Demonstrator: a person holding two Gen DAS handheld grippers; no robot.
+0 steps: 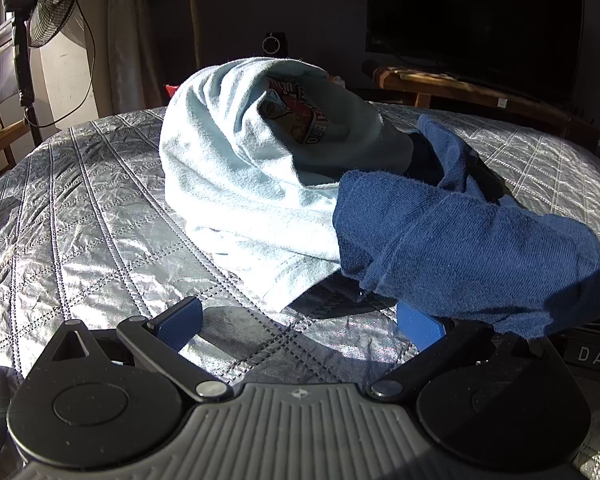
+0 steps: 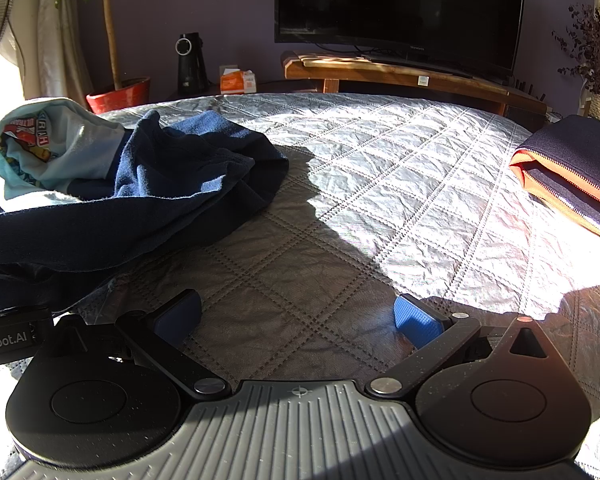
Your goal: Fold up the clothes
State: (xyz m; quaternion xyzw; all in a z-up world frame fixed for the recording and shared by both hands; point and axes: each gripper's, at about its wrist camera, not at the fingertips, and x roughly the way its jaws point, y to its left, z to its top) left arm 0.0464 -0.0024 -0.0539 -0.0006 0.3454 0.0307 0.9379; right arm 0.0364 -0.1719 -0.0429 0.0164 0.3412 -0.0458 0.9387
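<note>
Nothing was folded yet: both tools, left (image 1: 300, 316) and right (image 2: 298, 316), gaped empty, the dark blue garment (image 1: 472, 252) seemingly draped over the left tool's right finger, needing a pinched hem next.

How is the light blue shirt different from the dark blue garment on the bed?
The light blue shirt is pale and shows a colourful print; the dark blue garment is plain navy. The shirt stands heaped up, while the navy one sprawls lower and drapes over the left gripper's right finger. Both are crumpled, unfolded, and touching on the quilt.
</note>
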